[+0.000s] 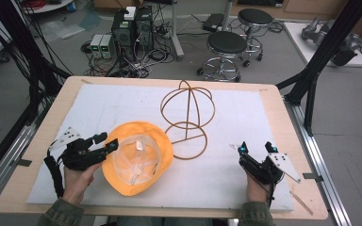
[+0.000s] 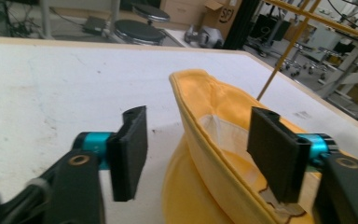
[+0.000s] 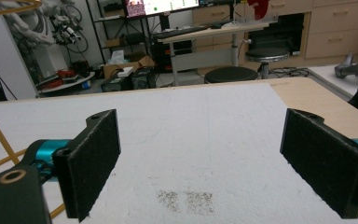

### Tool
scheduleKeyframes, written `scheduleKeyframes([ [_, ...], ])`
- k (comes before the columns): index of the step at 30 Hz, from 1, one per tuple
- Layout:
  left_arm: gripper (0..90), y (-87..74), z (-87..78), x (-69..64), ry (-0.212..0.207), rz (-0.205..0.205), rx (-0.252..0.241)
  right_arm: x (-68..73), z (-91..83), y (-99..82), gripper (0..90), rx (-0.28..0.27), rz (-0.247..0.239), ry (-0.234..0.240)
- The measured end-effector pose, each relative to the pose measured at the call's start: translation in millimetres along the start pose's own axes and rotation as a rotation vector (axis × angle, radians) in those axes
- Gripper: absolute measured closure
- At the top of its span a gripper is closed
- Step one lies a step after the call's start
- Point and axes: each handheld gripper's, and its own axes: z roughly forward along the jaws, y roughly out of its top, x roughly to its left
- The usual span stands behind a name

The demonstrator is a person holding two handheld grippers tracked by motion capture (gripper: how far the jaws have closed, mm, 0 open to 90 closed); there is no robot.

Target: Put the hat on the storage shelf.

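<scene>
Left tongs [image 1: 107, 142] sit at the near left of the counter [image 1: 268, 101], jaws wide apart and straddling the left rim of the yellow hat [image 1: 139, 157]. In the left gripper view the rim [image 2: 200, 126] passes between the pads: one pad stands outside the hat, the other inside over the white lining [image 2: 223, 133]. Neither pad presses the fabric, so nothing is gripped yet.

Right tongs [image 1: 255, 147] rest at the near right, well apart from the hat, jaws spread wide over bare white mat [image 3: 205, 140] and holding nothing.

The hat lies upside down, near left of centre, just beside the base ring of the wire hat stand [image 1: 187, 115].

Risks, as judged from this position:
- Soft brim. The fabric may fold or slip out if the pads close too near the edge, leaving only the lining caught.
- One-sided lift. With a single hold on the left rim the hat is likely to sag and swing.
- Stand contact. The stand looks light; dragging the hat to the far right could snag its base ring and tip it.
- Idle right tongs. No support is available until they cross over.
</scene>
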Motion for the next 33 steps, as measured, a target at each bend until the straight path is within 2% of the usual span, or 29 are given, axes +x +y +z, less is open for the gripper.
scheduleKeyframes([
  [3,55.1,0.1,-0.7,-0.4,-0.050,-0.016,0.011,0.1,0.1,0.0,10.9,-0.001,0.000,0.000],
  [4,63.4,0.1,-0.7,-0.4,-0.050,-0.016,0.011,0.2,0.0,0.0,10.8,-0.001,0.000,0.000],
  [5,63.4,0.0,-0.5,-0.5,-0.054,-0.018,0.015,0.2,0.0,0.0,10.8,-0.001,0.000,0.000],
  [6,71.3,-0.1,-0.2,-0.7,-0.058,-0.023,0.023,0.1,0.0,0.0,10.8,-0.002,0.000,0.000],
  [7,75.8,-0.2,0.0,-1.1,-0.053,-0.023,0.028,0.1,0.0,0.0,10.8,-0.001,0.001,0.000],
  [8,75.8,-0.3,0.2,-1.4,-0.048,-0.031,0.038,0.1,0.0,0.0,10.8,-0.001,0.001,0.000],
  [9,84.7,-0.1,0.2,-0.9,-0.044,-0.038,0.052,0.2,-0.1,0.0,10.9,-0.002,0.002,-0.001],
  [10,86.2,-0.2,0.2,-0.9,-0.036,-0.046,0.055,0.1,-0.2,0.0,10.8,-0.001,0.003,-0.001],
  [12,86.4,-0.5,0.3,0.5,-0.040,-0.061,0.060,0.2,-0.4,0.0,10.8,-0.002,0.006,0.000],
  [14,86.6,-0.9,-0.2,-0.1,-0.020,-0.049,0.057,0.5,-0.9,0.2,10.8,-0.004,0.009,0.001],
  [18,86.8,-1.6,-1.1,0.1,-0.015,-0.054,0.042,0.7,-1.1,0.3,10.9,-0.007,0.007,0.004],
  [24,86.7,-1.9,-2.9,-2.0,-0.020,-0.051,-0.001,0.8,-1.3,0.4,10.8,-0.007,0.005,0.004],
  [27,86.8,-0.3,-3.8,-4.0,-0.026,-0.025,-0.019,0.3,-1.3,0.5,10.8,-0.009,0.004,0.004],
  [30,86.8,2.4,-6.2,-6.0,-0.028,0.019,-0.060,0.3,-1.0,0.4,10.8,-0.008,0.005,0.005],
  [33,86.8,5.6,-9.4,-7.6,-0.032,0.046,-0.097,0.9,-0.1,0.3,10.9,-0.009,-0.003,0.008],
])
